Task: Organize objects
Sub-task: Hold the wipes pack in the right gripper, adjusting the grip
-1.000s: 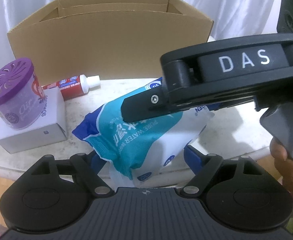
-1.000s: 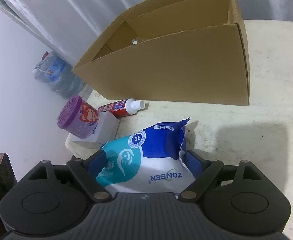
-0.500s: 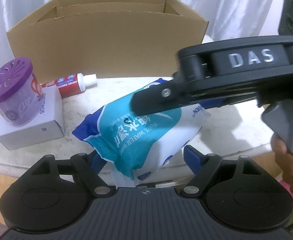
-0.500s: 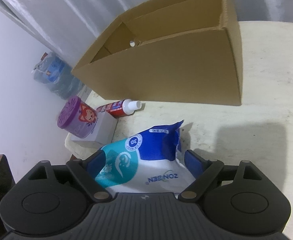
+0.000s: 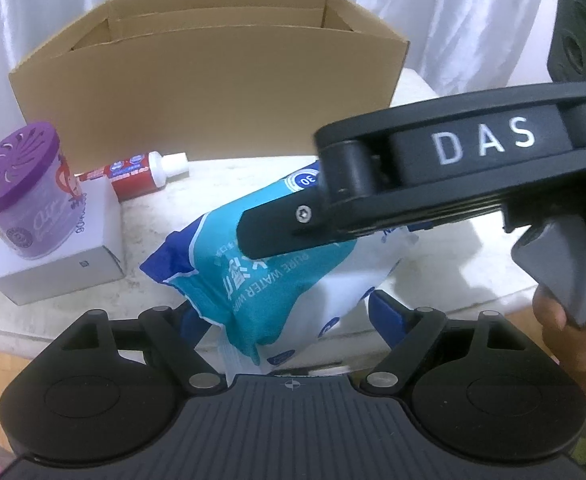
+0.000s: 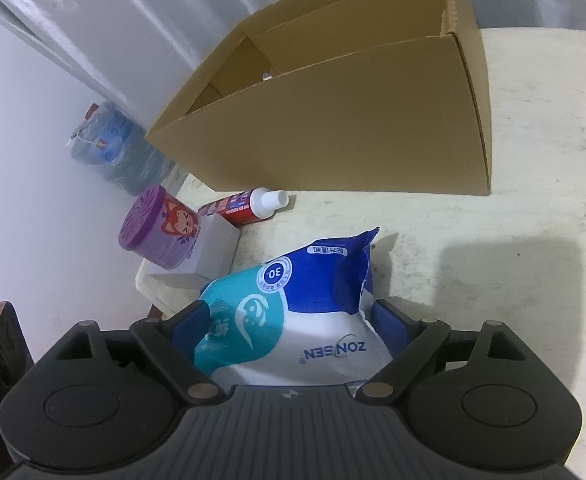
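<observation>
Both my left gripper and right gripper are clamped on the wipes pack, near the tabletop's front edge.

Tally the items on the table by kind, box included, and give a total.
Cardboard box: 1
Wet wipes pack: 1
Purple-lidded air freshener: 1
White carton: 1
Red tube: 1
Total: 5
</observation>
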`<state>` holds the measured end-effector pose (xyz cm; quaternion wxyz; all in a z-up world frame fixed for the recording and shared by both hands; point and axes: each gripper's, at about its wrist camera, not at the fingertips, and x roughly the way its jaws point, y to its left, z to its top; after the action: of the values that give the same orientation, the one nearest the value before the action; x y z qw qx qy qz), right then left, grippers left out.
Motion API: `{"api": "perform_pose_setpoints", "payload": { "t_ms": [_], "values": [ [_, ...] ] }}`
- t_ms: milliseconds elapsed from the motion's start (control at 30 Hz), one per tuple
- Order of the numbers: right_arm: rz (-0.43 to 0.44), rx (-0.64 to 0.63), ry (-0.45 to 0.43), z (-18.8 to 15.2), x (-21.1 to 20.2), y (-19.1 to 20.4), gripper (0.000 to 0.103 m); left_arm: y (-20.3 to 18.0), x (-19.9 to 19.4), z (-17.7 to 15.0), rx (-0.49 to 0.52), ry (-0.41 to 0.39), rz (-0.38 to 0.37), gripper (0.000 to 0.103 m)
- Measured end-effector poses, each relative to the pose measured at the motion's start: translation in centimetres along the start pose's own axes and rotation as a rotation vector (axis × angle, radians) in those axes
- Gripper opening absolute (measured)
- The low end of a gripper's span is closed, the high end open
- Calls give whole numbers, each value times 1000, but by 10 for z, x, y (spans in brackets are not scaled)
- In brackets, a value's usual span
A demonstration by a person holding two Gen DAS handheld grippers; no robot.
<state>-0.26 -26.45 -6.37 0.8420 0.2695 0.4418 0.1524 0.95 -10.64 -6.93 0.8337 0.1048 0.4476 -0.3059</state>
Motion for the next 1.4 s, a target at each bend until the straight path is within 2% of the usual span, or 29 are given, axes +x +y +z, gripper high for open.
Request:
{"api": "perform_pose_setpoints", "payload": {
  "t_ms": [167, 433, 800, 1400],
  "values": [
    [-9, 7, -3, -1, -3, -3, 91, -6, 1, 0, 22, 6, -7, 82],
    [-14, 8, -7, -1, -4, -7, 90, 0, 5, 3, 3, 11, -6, 82],
    [18, 62, -1, -4, -4, -18, 91, -3, 7, 1, 7, 18, 0, 86],
    [28, 56, 8, -6, -1, -15, 94, -7, 8, 0, 14, 14, 0, 89]
  ]
}}
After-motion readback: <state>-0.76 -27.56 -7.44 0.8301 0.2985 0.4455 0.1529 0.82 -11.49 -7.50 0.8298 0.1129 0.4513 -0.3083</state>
